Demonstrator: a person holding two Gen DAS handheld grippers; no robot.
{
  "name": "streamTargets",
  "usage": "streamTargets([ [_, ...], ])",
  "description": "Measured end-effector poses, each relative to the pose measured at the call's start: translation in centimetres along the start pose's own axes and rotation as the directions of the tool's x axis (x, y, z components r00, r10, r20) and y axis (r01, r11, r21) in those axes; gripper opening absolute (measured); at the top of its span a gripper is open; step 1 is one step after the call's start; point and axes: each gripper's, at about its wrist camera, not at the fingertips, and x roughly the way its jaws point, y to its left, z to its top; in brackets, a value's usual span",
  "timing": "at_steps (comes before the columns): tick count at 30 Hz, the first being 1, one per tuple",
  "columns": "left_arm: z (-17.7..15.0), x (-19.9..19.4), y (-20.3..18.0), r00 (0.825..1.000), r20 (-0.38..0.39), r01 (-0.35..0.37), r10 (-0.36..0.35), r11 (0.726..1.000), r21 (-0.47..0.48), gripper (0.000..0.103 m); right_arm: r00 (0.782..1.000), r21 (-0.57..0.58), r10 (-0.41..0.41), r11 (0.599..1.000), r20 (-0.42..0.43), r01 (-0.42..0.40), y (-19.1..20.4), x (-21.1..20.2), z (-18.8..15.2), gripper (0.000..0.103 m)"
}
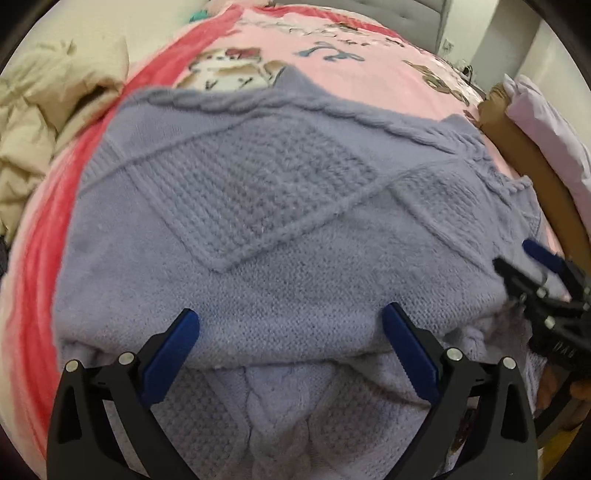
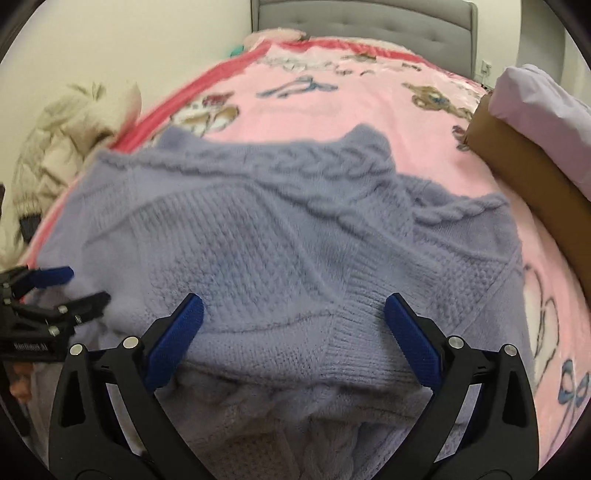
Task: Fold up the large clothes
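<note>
A lavender cable-knit sweater (image 1: pixel 266 206) lies folded on the pink blanket, its upper layer doubled over a lower layer near me; it also shows in the right wrist view (image 2: pixel 280 236). My left gripper (image 1: pixel 291 325) is open, its blue pads spread just above the sweater's near fold, holding nothing. My right gripper (image 2: pixel 293 314) is open over the same near fold, further right, also empty. The right gripper shows at the right edge of the left wrist view (image 1: pixel 517 262), the left gripper at the left edge of the right wrist view (image 2: pixel 81 284).
The pink printed blanket (image 2: pixel 369 110) covers the bed, with a red border (image 1: pixel 44 229) at left. A cream duvet (image 1: pixel 44 110) is bunched at left. A brown cushion (image 2: pixel 524 166) under a pale purple pillow (image 2: pixel 539 110) lies at right. A grey headboard (image 2: pixel 369 22) stands behind.
</note>
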Motion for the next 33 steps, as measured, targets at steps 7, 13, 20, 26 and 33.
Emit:
streamTargets([
  [7,0.4,0.6,-0.2,1.000,0.007,-0.004,0.003,0.998,0.061,0.099,0.999,-0.007,0.004,1.000,-0.052,-0.004,-0.3,1.9,0.4,0.096],
  [13,-1.8,-4.0,0.5,0.995,0.090,-0.058,0.049,0.992,0.108,0.099,0.999,0.014,0.022,1.000,0.049,-0.023,-0.9,-5.1,0.0,0.095],
  [20,-11.8,-11.0,5.6,0.984,0.037,-0.178,0.174,0.976,0.124,0.099,0.987,0.004,-0.131,0.991,-0.091,0.131,-3.2,-13.4,-10.0,0.095],
  [26,-20.7,-13.9,9.4,0.971,-0.068,-0.228,0.230,0.973,0.035,0.099,0.942,0.039,-0.224,0.970,-0.249,0.241,-3.5,-18.8,-19.5,0.095],
  [33,-27.2,-14.6,9.4,0.971,-0.163,-0.179,0.173,0.984,-0.025,0.099,0.907,0.107,-0.226,0.954,-0.355,0.279,-4.3,-19.9,-28.0,0.093],
])
